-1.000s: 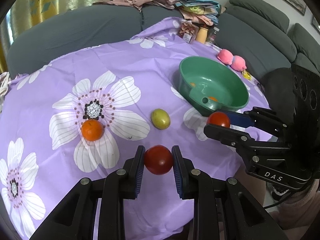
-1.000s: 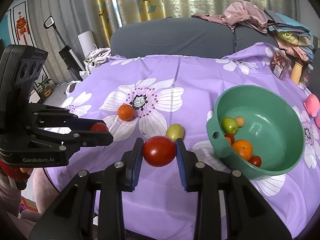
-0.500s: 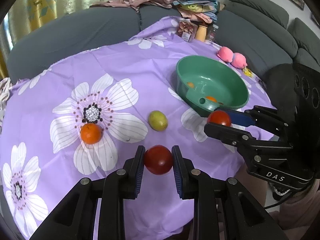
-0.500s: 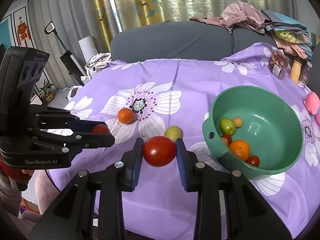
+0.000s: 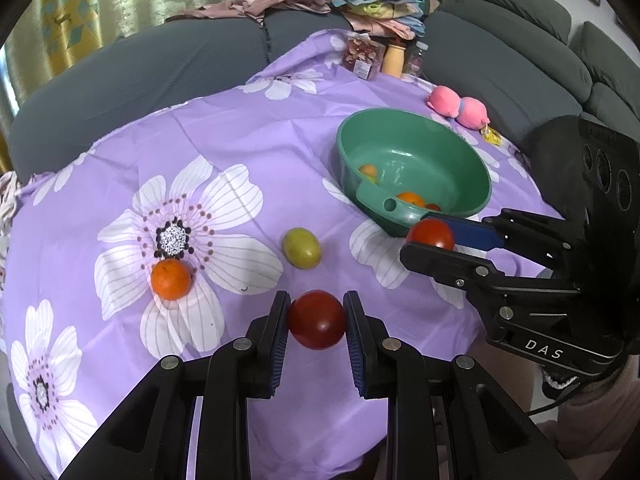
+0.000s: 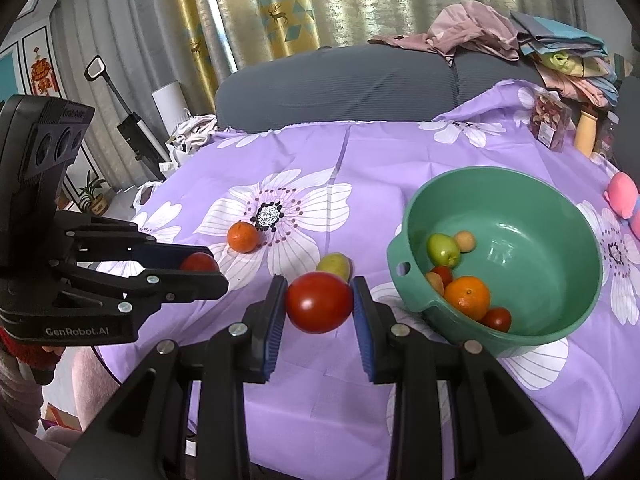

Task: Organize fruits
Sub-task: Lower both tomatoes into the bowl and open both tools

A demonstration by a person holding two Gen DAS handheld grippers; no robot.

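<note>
My left gripper [image 5: 317, 307] is shut on a dark red tomato [image 5: 316, 322], held above the near edge of the purple flowered cloth. The right gripper [image 6: 319, 291] is shut on a brighter red tomato [image 6: 318, 304], just left of the green bowl [image 6: 500, 174]. Each gripper also shows in the other's view: the right gripper [image 5: 425, 236] with its tomato beside the green bowl [image 5: 400, 114], and the left gripper [image 6: 202, 265] at the left. On the cloth lie an orange [image 5: 171, 279] and a yellow-green fruit [image 5: 302, 247]. Several fruits are in the bowl, among them an orange [image 6: 467, 297].
A grey sofa [image 6: 360, 80] wraps the far side, with a pile of clothes [image 6: 520, 40] on its back. A snack bag and bottles [image 5: 384, 58] and a pink plush toy [image 5: 458, 104] stand beyond the bowl. A person's sleeve [image 6: 24, 354] shows at the lower left.
Both grippers still hold their tomatoes. The views have only drifted slightly, and the fruits on the cloth have not moved.
</note>
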